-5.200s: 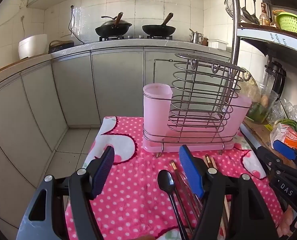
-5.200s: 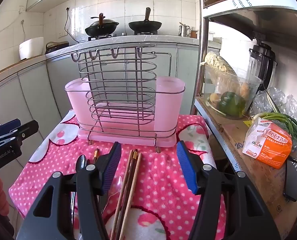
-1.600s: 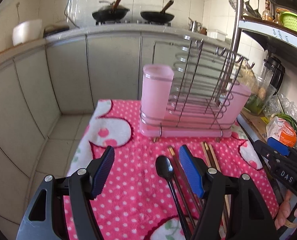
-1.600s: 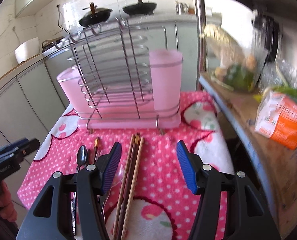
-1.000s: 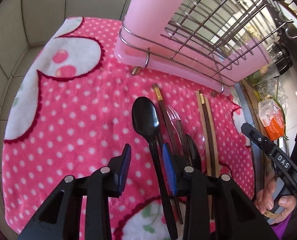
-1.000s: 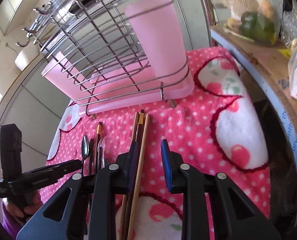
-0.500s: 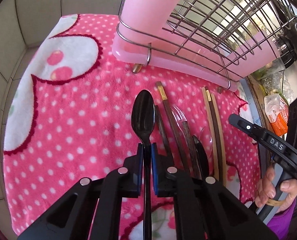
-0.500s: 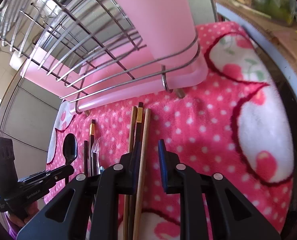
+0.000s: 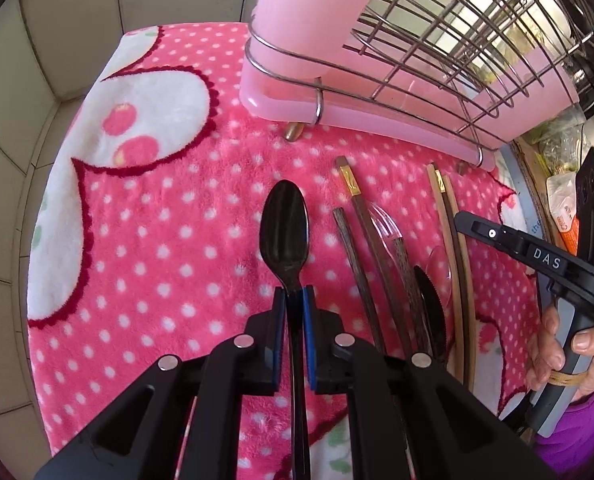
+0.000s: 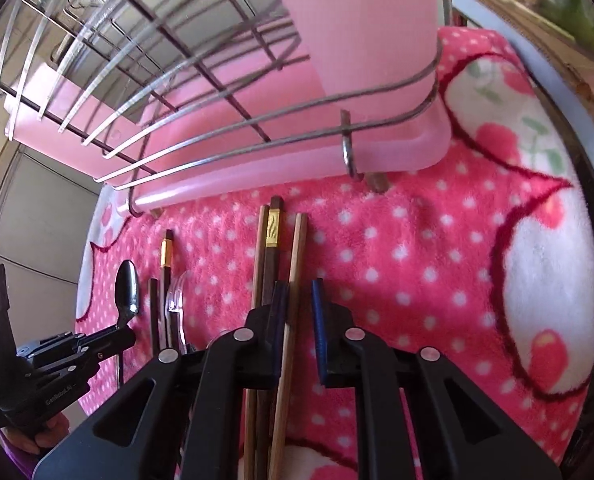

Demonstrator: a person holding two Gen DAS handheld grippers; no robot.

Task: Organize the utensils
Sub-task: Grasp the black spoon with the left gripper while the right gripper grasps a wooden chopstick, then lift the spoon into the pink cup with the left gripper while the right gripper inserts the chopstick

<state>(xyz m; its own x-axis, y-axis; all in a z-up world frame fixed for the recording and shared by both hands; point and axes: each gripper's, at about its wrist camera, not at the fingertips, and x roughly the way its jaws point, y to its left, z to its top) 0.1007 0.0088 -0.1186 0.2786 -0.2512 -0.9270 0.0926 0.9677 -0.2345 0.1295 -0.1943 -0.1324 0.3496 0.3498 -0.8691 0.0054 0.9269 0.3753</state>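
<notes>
**Spoon caught, chopstick next**

Our left hand-held gripper (image 9: 291,300) is clamped on the black spoon (image 9: 284,228), lying on the pink cloth (image 9: 157,240). Our right hand-held gripper (image 10: 297,292) has been closing, not yet squeezing. The light chopstick (image 10: 295,264) runs straight ahead between its pads toward the pink holder (image 10: 257,160).

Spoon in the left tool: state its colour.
Black, glossy; the spoon shows best in the left wrist view.

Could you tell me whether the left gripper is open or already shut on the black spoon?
Shut on it. The left gripper has both blue pads pressed against the neck of the black spoon, which lies on the pink cloth.
</notes>
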